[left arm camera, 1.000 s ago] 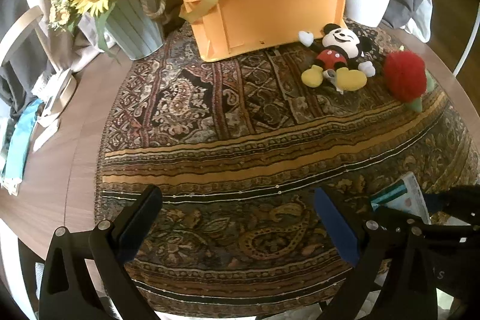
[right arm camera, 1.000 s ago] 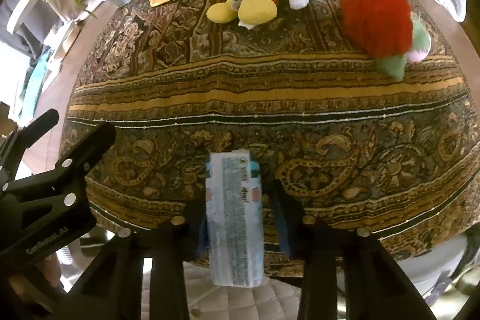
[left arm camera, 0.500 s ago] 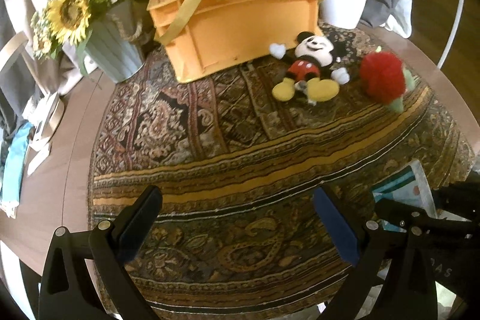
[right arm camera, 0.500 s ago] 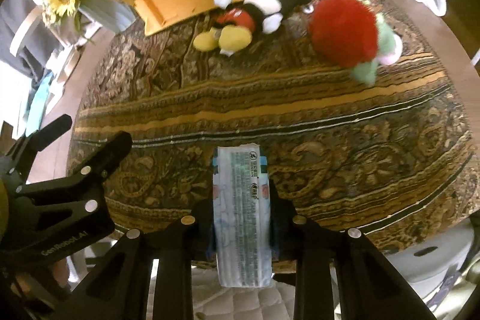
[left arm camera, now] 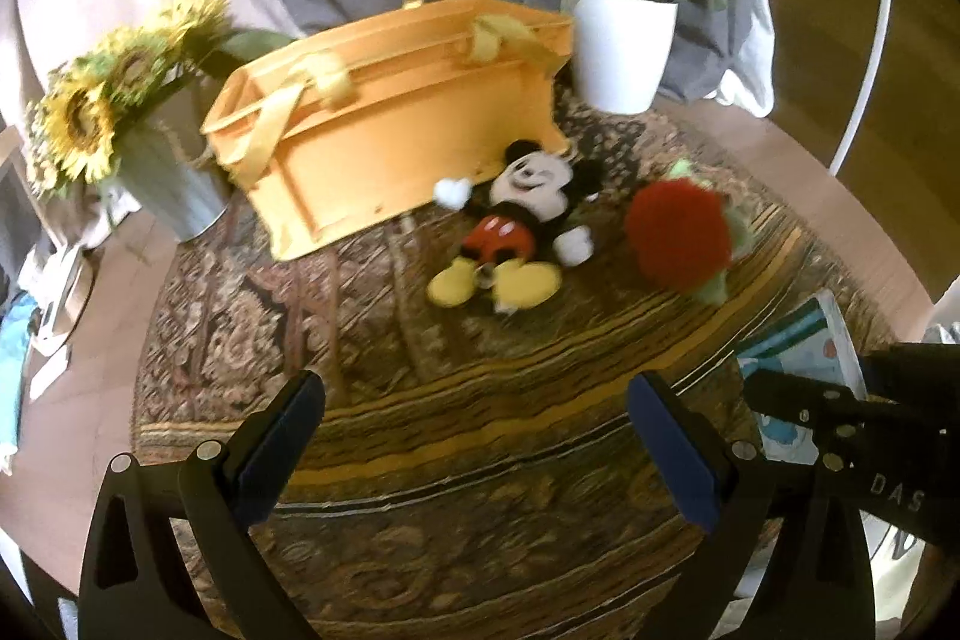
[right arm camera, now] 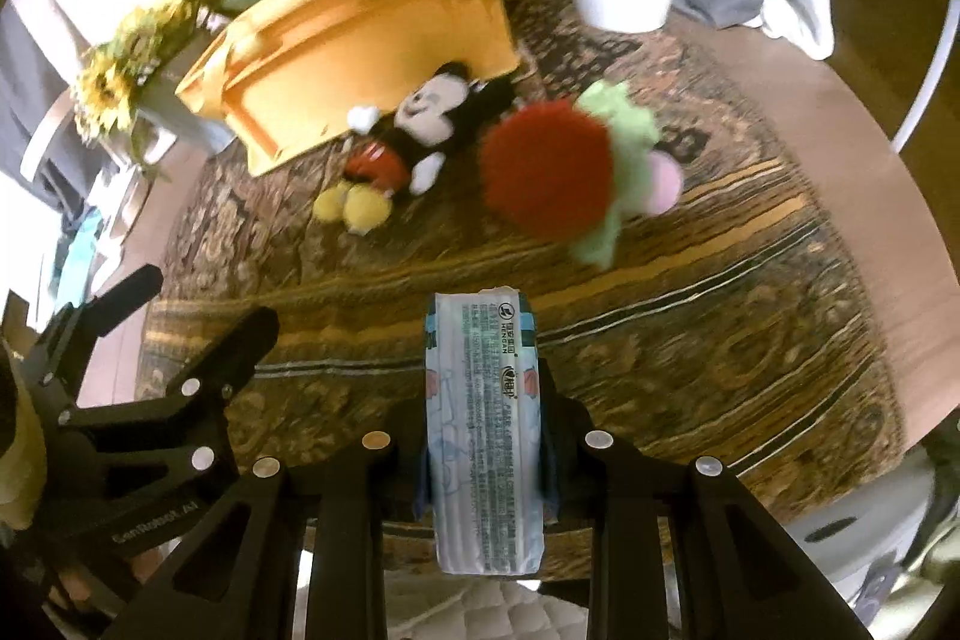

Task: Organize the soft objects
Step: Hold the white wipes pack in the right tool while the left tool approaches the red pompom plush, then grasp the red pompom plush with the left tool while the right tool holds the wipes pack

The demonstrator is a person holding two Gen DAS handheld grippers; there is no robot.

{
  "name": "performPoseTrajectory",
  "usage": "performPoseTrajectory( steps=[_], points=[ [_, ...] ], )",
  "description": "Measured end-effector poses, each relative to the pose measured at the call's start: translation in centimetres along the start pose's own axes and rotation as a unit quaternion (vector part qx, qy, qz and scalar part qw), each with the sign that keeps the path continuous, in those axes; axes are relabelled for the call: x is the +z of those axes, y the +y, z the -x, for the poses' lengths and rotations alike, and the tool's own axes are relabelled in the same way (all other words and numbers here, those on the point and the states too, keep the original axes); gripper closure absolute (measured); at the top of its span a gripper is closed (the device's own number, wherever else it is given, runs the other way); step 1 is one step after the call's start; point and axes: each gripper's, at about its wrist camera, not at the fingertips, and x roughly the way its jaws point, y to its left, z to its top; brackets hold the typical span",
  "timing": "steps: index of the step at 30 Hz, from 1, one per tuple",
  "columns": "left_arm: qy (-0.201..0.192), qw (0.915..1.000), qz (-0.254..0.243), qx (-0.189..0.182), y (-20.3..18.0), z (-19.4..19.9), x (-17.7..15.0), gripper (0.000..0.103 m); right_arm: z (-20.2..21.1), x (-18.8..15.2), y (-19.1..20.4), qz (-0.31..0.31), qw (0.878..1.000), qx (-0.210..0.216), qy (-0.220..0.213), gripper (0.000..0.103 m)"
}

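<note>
Right gripper (right arm camera: pixel 485 451) clamps a tissue pack (right arm camera: pixel 483 436); left gripper (left arm camera: pixel 480 436) gapes wide, holding nothing.

Left wrist view: over the patterned cloth (left arm camera: pixel 480 520), the mouse plush (left arm camera: pixel 516 220) lies just before the orange basket (left arm camera: pixel 390 124), the red plush (left arm camera: pixel 681 232) beside it; the pack shows at the right edge.
Right wrist view: the pack stands between the pads, above the cloth, well apart from both plushes and the basket.

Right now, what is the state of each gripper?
Left gripper: open, holding nothing.
Right gripper: closed on the tissue pack.
</note>
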Motion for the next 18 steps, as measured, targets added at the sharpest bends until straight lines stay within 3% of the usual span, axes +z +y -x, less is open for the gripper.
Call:
performPoseTrajectory(
  steps=[18],
  points=[
    [-0.054,0.9962,-0.003,-0.068,-7.5,-2.5,4.9,0.001,1.7,4.6,-8.8,-0.025,0.997,-0.037,-0.055,0.075]
  ],
)
